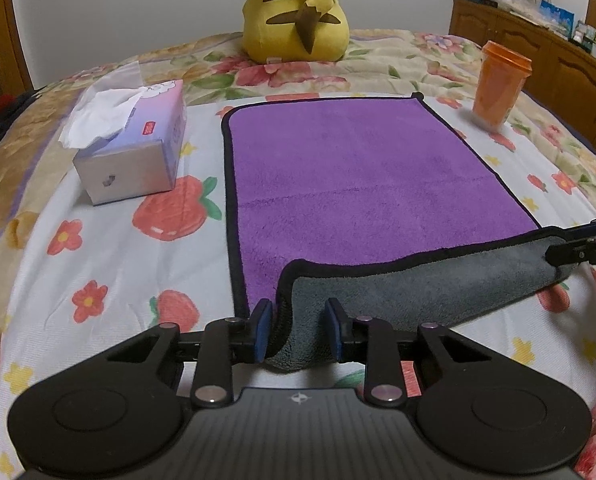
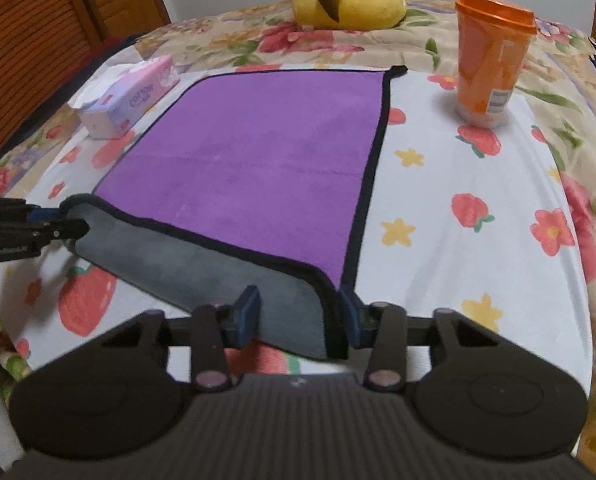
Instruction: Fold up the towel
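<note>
Left gripper (image 1: 298, 330) and right gripper (image 2: 298, 320) each clamp a near corner of the purple towel (image 1: 358, 184), grey underside lifted; rest flat between tissue box (image 1: 138, 140) and orange cup (image 1: 500, 88).

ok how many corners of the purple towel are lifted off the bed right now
2, both near ones: the left gripper holds the towel at its near-left corner, the right gripper at its near-right. Both far corners lie flat.
</note>
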Tool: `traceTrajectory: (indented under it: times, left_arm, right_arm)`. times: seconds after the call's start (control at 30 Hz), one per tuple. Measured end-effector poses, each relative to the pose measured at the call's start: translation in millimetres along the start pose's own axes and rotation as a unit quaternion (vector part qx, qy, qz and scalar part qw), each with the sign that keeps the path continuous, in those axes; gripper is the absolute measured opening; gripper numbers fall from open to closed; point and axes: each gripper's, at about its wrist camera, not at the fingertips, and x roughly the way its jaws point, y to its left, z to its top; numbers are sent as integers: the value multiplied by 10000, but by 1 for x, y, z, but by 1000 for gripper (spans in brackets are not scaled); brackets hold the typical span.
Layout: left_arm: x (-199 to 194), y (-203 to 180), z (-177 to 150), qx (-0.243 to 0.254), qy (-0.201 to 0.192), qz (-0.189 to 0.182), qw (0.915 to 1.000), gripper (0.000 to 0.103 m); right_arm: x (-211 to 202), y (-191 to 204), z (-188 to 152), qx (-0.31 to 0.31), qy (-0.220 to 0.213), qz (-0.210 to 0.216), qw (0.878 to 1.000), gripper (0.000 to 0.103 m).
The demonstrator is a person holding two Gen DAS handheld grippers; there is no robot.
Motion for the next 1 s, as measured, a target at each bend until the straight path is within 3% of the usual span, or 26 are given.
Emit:
traceTrajectory:
  times: [0.07,0.27,0.37,0.43,0.63,1.0]
  left_arm:
    - [1,0,-1,7,9,-1,10000,33]
    - [0,0,-1,-10,9,-23,10000,31]
    - [0,0,-1,-28,33,-109,9999,21]
    - [-1,-1,-1,-28,19,-122,9999,16]
    - [-8,-3,1,-33,-105,-196,9997,10]
    - [-27,-6,11,-101,-537,-268,9981,8]
  right_arm:
    - [-1,-2,0,6,22,-28,10000,32]
    - [0,-6,-1,10,93,-49,9999,23]
    - [0,-3,-2,-101,65,-111,9999,17]
    - [1,-1,-2,-210,35,-144,9997,7]
    - [-3,0,-1,-253,-155,-187,9994,5]
    - [-13,-1,5,-212,-548,-181,9981,5]
